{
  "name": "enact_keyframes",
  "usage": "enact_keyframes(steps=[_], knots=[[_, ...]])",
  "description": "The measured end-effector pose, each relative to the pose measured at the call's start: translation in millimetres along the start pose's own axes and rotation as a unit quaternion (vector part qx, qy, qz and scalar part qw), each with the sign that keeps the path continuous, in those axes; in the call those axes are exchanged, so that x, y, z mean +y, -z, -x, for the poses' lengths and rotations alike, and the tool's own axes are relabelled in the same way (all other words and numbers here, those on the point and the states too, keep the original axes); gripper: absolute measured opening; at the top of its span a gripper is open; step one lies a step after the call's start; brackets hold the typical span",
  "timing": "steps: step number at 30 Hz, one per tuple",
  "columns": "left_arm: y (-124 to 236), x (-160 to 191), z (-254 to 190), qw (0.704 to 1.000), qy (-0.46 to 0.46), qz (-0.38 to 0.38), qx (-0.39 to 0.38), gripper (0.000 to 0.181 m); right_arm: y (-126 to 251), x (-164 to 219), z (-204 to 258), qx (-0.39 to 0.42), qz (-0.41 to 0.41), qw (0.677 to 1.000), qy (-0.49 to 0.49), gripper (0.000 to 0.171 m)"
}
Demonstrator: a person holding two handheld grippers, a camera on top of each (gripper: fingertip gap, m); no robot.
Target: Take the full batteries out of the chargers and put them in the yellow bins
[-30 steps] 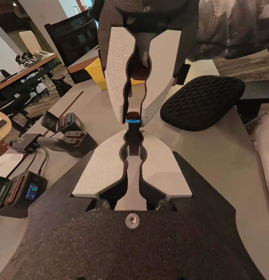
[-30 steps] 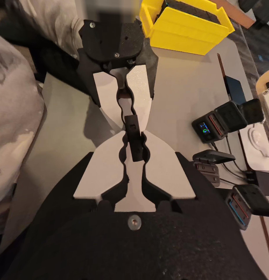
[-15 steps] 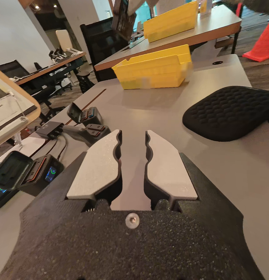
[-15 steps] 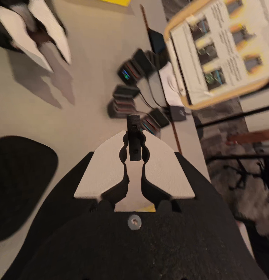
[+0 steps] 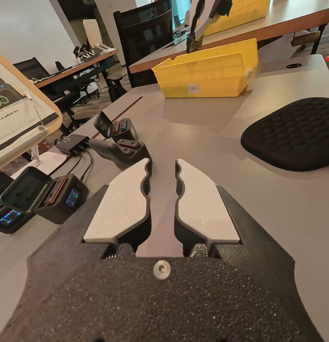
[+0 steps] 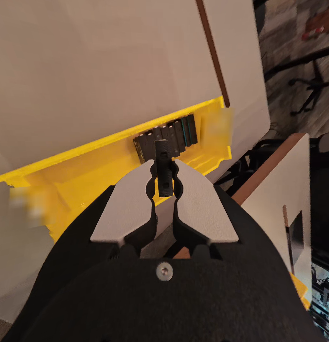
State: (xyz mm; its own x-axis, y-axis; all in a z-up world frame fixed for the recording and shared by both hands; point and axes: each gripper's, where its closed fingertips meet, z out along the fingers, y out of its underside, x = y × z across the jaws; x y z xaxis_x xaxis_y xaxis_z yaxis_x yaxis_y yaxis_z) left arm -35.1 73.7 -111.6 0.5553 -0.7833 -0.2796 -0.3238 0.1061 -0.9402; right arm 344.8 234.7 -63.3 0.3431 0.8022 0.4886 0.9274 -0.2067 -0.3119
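My right gripper (image 6: 163, 162) is shut on a black battery (image 6: 163, 170) and holds it over the yellow bin (image 6: 97, 166), just above a row of several black batteries (image 6: 169, 133) standing in it. In the left wrist view the right gripper (image 5: 194, 37) shows far off above the bin (image 5: 206, 75) with the battery (image 5: 193, 43) in it. My left gripper (image 5: 162, 162) is open and empty, low over the grey table. Open black chargers stand to its left: one with a lit screen (image 5: 54, 196), one with red-edged batteries (image 5: 130, 149), one with red and blue ones (image 5: 121, 127).
A black padded armrest (image 5: 293, 133) lies at the right on the table (image 5: 197, 133). A power hub with cables (image 5: 73, 144) and a tilted instruction board (image 5: 13, 103) are at the left. A second yellow bin (image 5: 239, 14) sits on the desk behind. Office chairs stand beyond the table. My hands' fingertips stand some 40 centimeters from each other.
A second ago both grippers held the battery; my left gripper let go and opened. My right gripper carried the battery away from the chargers to above the yellow bin.
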Motion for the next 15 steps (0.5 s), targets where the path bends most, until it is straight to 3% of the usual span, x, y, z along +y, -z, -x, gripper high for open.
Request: enact_keyframes(steps=[15], knots=[[-7.9,10.5,2.7,1.0,0.008,0.023,-0.008,0.023,-58.3,38.0,41.1,-0.072,0.036,0.997,0.005,0.015]])
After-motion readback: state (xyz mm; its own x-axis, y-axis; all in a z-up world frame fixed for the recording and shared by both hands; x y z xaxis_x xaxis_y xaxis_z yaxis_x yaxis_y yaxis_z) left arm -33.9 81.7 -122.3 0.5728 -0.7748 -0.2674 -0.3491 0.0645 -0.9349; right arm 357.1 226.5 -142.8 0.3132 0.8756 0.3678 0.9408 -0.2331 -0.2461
